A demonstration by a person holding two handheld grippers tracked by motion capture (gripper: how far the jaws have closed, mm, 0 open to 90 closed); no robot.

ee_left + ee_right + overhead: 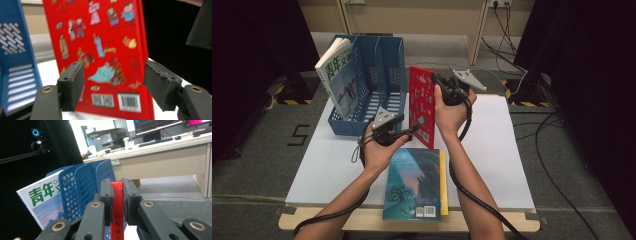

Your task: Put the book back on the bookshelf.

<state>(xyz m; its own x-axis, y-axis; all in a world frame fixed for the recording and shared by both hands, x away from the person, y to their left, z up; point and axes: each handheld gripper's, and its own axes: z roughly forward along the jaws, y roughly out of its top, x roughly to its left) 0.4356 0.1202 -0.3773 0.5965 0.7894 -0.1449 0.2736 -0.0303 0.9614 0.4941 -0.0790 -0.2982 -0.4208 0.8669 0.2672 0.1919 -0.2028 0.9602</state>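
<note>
Three books by count: the red book (421, 102) you hold upright at the middle of the white table (502, 150), a dark teal book (414, 185) flat at the near edge, and a white-and-blue magazine (338, 75) leaning in the leftmost slot of the one blue file rack (379, 75), which shows three compartments. Two grippers.

Your right gripper (447, 86) pinches the red book's top edge by the spine; in the right gripper view the pads press on the red spine (117, 202) from both sides. Your left gripper (412, 129) has its jaws spread wide, pads (71, 85) apart and clear of the cover, the red book standing just behind them, nothing pinched.

Hidden or cut off: the red book's top is out of frame in the left gripper view, and its cover figures are blurred. The teal book's cover text is too small to read; a yellow edge shows along its right side.

Writing: the magazine (45, 200) reads "青年文" in green, the rest cut off. The red spine carries black characters, about "画给孩". Red back cover bears a barcode (129, 101) and a QR-style code. A "5" is marked on the floor (299, 134).
</note>
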